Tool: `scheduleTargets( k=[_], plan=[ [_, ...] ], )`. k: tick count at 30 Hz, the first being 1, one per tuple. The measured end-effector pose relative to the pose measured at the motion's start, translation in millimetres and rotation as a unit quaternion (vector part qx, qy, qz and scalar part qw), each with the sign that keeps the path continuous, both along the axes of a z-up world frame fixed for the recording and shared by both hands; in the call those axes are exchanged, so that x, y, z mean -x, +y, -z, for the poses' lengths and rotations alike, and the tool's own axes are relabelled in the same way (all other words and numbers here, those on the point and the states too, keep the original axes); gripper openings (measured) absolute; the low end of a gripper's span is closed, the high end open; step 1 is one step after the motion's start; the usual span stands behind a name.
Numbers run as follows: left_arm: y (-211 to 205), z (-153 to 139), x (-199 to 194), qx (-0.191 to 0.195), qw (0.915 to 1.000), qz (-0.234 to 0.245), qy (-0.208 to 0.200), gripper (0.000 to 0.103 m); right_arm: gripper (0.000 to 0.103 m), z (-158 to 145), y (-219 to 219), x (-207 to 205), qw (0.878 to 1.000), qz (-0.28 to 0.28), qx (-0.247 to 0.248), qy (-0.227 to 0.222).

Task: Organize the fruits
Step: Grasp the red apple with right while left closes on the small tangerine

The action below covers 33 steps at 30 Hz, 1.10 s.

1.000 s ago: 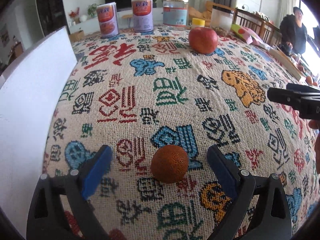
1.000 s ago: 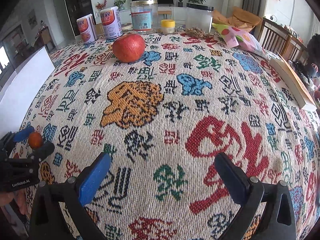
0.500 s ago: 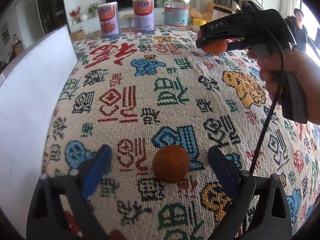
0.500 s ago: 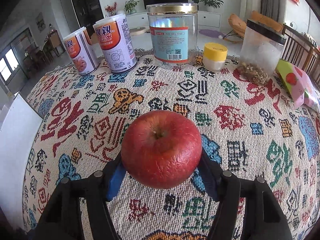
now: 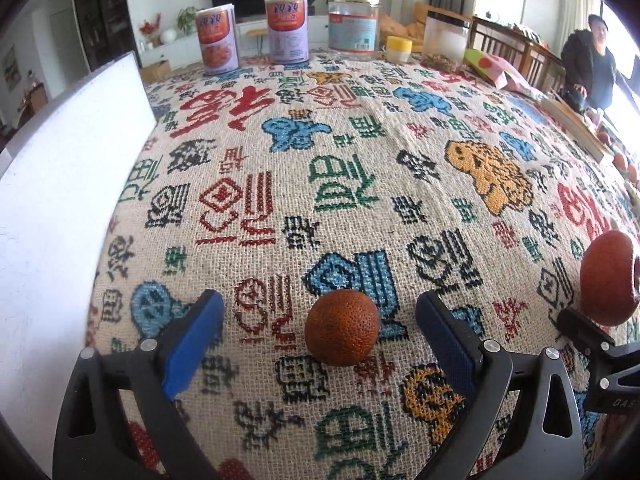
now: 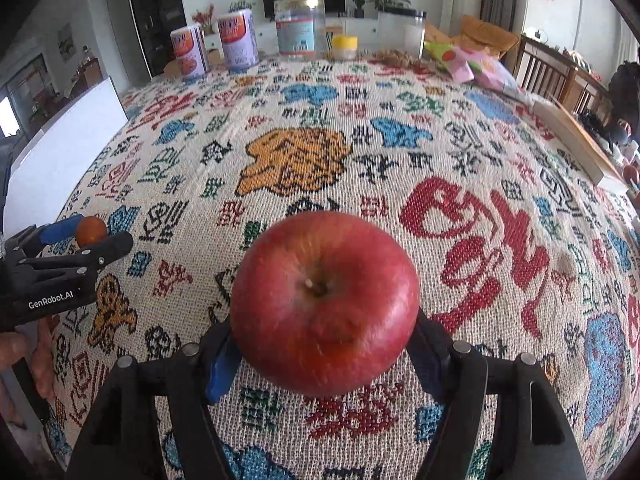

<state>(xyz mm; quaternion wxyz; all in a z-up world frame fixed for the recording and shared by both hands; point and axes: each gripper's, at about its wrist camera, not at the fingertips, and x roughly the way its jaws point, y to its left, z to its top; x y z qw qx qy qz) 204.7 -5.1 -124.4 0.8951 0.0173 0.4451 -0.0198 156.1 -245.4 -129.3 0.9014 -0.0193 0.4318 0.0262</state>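
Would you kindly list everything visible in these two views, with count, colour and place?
apple: 1, red, held in the right hand-held gripper
orange: 1, orange, on the cloth between the open left fingers
tablecloth: 1, beige with coloured patterns, over the table
cans: 2, purple and orange, far edge
jar: 1, clear, blue label, far edge
small jar: 1, yellow lid, far edge
white board: 1, left side
onlooker: 1, dark clothes, far right
left hand-held gripper: 1, black, blue pads, open
right hand-held gripper: 1, black, closed on apple
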Motion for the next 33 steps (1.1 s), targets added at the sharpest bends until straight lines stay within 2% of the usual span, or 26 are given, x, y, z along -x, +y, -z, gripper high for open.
scheduleTargets(
  k=[1,5,33],
  plan=[
    [0.0,-0.5,0.4,0.000,1.0000,0.000,0.000,0.098,0.103,4.7,3.1,-4.7,0.999,0.012,0.024,0.020],
    [-0.4,-0.4,0.1,-0.001,1.0000,0.000,0.000,0.099,0.103,4.0,-8.7,-10.7,0.999,0.024,-0.009,0.025],
    [-0.5,0.0,-0.2,0.000,1.0000,-0.001,0.000,0.099,0.103,5.0,-8.2,-8.9,0.999,0.024,-0.003,0.024]
  ],
)
